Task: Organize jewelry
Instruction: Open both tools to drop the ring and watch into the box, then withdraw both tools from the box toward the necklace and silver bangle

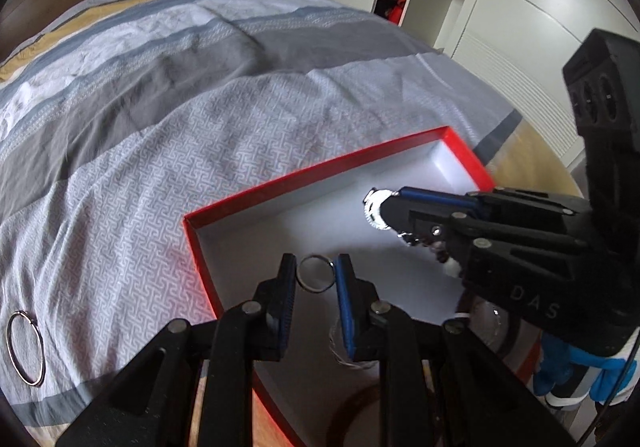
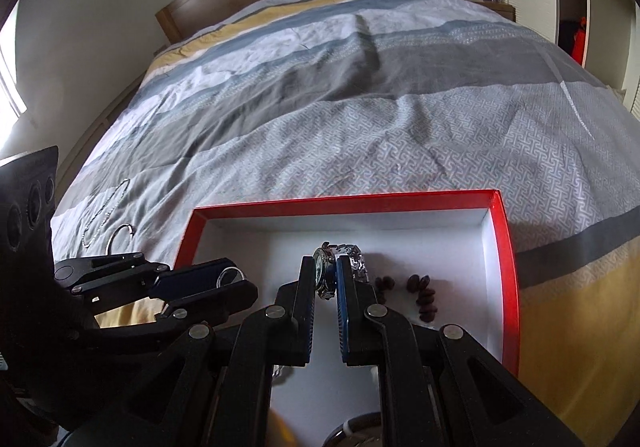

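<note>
Jewelry tray: shallow red-walled cardboard box with white floor, resting on the patterned grey bedspread, serving as collecting place; its near end is cut off by both grippers.

Steel-link wristwatch: clamped on edge by the right gripper, low over the box floor, seemingly for setting down.

Thin metal ring: pinched by the left gripper, inside the near-left corner.

Dark bead cluster: on the floor; type unclear.

Large wire hoop and fine chain: on the bedspread, outside the box.
</note>
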`<state>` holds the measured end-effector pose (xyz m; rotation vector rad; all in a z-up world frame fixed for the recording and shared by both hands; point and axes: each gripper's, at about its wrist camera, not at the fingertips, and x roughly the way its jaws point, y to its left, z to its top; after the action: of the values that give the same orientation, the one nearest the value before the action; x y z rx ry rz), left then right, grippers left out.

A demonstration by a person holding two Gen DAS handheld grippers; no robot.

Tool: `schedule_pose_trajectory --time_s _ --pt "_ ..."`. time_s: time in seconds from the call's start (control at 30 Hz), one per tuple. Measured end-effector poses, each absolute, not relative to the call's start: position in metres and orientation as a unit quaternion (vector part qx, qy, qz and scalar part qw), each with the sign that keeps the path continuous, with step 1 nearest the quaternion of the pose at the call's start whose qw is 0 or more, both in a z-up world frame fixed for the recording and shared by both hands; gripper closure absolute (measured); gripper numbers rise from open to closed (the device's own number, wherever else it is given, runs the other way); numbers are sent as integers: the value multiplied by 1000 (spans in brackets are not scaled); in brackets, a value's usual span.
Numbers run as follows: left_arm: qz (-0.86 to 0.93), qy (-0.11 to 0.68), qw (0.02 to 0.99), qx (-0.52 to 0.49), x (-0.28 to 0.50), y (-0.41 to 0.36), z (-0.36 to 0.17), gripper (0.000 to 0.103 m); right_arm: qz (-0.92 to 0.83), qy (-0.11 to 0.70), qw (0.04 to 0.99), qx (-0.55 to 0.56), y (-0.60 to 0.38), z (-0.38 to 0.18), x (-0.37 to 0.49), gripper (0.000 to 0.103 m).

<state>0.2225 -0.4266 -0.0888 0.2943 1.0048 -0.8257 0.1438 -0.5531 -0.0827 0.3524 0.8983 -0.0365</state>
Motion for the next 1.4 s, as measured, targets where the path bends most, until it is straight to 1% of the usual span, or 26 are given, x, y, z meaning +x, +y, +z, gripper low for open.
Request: schedule_pose_trajectory --time_s 0.37,0.53,0.57,0.6,0.67,0.7,0.8,0.93,1.0,1.07,1.17,1.2,1.27,1.4 --pt "-358 448 795 200 214 -438 -103 84 -30 461 871 168 -556 -97 153 93" --pt "-355 446 797 200 216 -441 -104 84 -41 463 867 180 -563 -97 150 93" --pt "-354 446 797 202 215 -441 -104 83 -43 463 866 182 -565 -96 150 93" --pt "-354 447 796 203 216 -441 -103 81 -45 462 866 185 -567 -95 149 92" --pt "-360 452 791 201 215 -443 -103 75 -50 464 864 188 -571 -94 144 85" --pt "-361 453 789 204 214 -445 -103 71 -53 464 864 188 -573 -94 142 84" --pt "-363 450 787 214 208 -449 -101 66 -61 460 864 194 -579 -89 132 83" --pt "-361 447 793 203 201 -444 -90 65 -70 443 874 186 -580 -67 110 81" --pt "-362 440 798 196 194 -437 -79 65 -77 435 880 176 -579 -53 96 78" --pt "-357 431 808 185 185 -426 -63 65 -84 424 885 176 -577 -39 78 71" --pt "-348 423 820 168 171 -408 -41 59 -98 414 888 174 -572 -23 54 67" --pt "-345 418 824 165 163 -401 -34 59 -101 411 889 173 -568 -16 43 66" --pt "-332 404 836 168 146 -388 -18 59 -101 405 892 171 -559 -7 26 58" --pt "-309 383 854 166 110 -359 10 58 -100 391 900 164 -531 12 -10 52"
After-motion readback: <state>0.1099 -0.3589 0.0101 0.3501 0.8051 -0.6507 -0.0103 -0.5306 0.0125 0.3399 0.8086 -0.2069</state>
